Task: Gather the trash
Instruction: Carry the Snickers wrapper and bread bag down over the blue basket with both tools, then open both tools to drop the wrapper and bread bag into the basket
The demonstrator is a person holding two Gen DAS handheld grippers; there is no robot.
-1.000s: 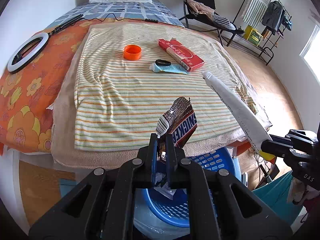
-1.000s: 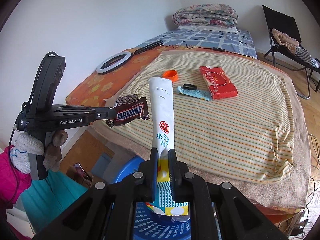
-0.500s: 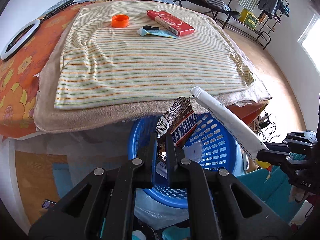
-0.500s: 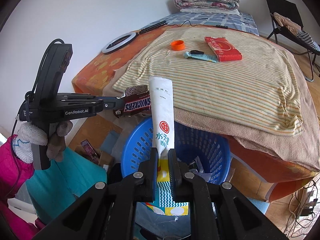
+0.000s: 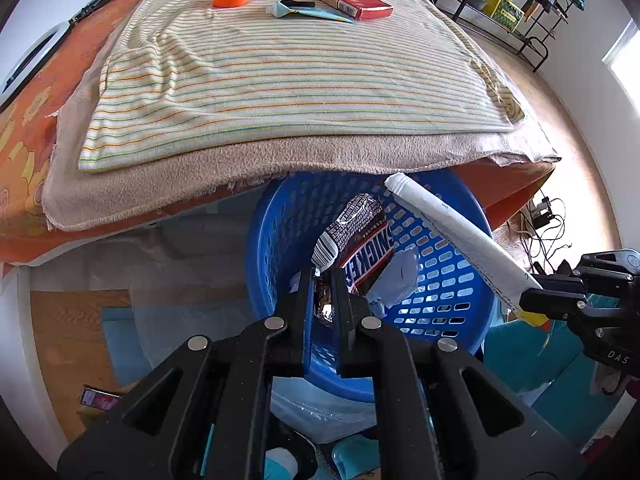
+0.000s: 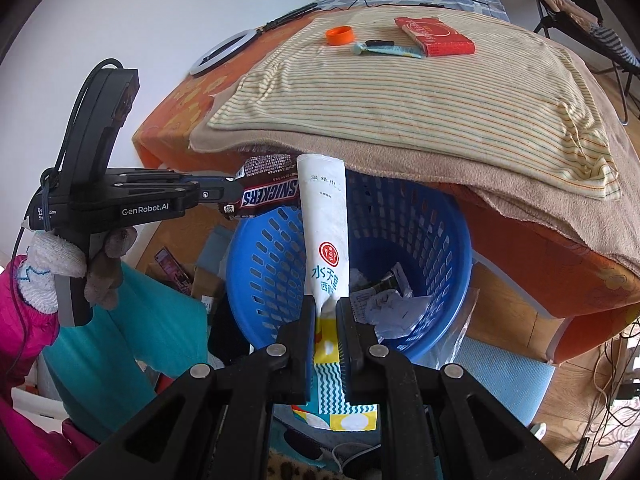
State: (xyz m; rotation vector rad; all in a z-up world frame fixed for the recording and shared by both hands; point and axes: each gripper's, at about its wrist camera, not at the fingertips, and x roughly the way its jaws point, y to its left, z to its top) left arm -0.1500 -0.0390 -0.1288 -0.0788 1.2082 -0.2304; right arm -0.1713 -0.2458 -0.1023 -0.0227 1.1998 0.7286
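Both tools now lower over blue basket [image 5: 460,312], left tool [image 5: 322,292] clamping Snickers wrapper [image 5: 360,248], right tool [image 6: 325,316] white packet [image 6: 325,216].

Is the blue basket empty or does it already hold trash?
Not empty: the blue basket holds crumpled paper and wrapper scraps on its bottom, well below the rim.
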